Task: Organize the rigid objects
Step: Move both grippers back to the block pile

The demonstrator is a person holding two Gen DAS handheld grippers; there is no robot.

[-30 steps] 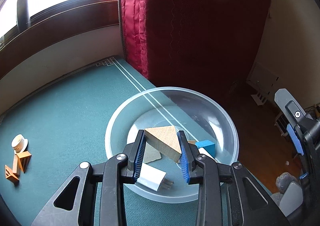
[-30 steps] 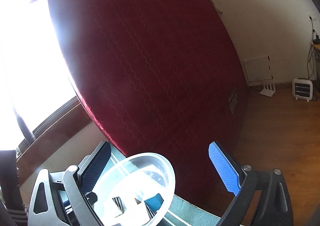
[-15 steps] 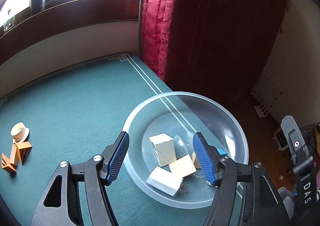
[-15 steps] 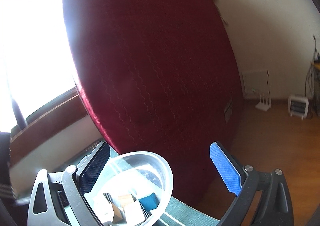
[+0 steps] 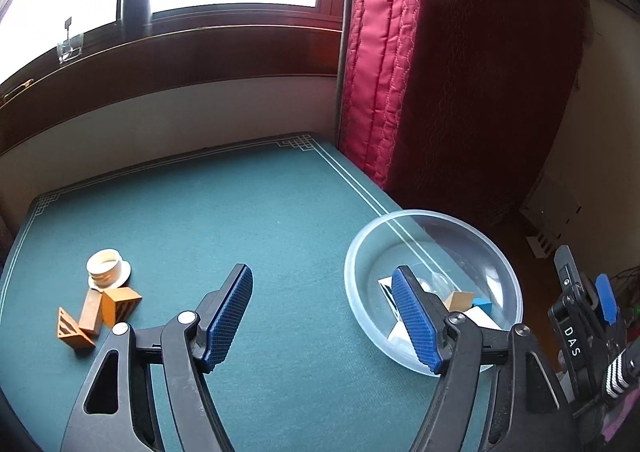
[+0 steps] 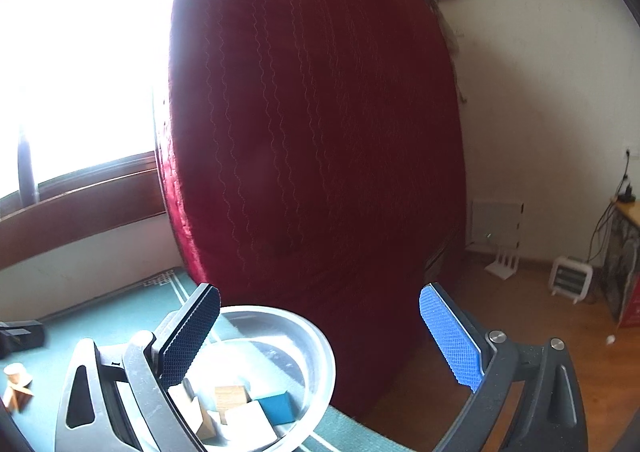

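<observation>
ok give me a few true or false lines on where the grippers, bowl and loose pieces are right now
1. The left gripper is open and empty. True.
2. The clear bowl is empty. False: it holds a blue block, a wooden block and white pieces.
3. Orange blocks lie on the green table beside a small white cup. True.
4. The right gripper grips the bowl's rim. False: its jaws are wide open.

Clear plastic bowl at table's right edge; holds tan wooden block, blue cube, white pieces. Well apart on the left: white cup on saucer, three orange-brown wooden blocks clustered, touching.
</observation>
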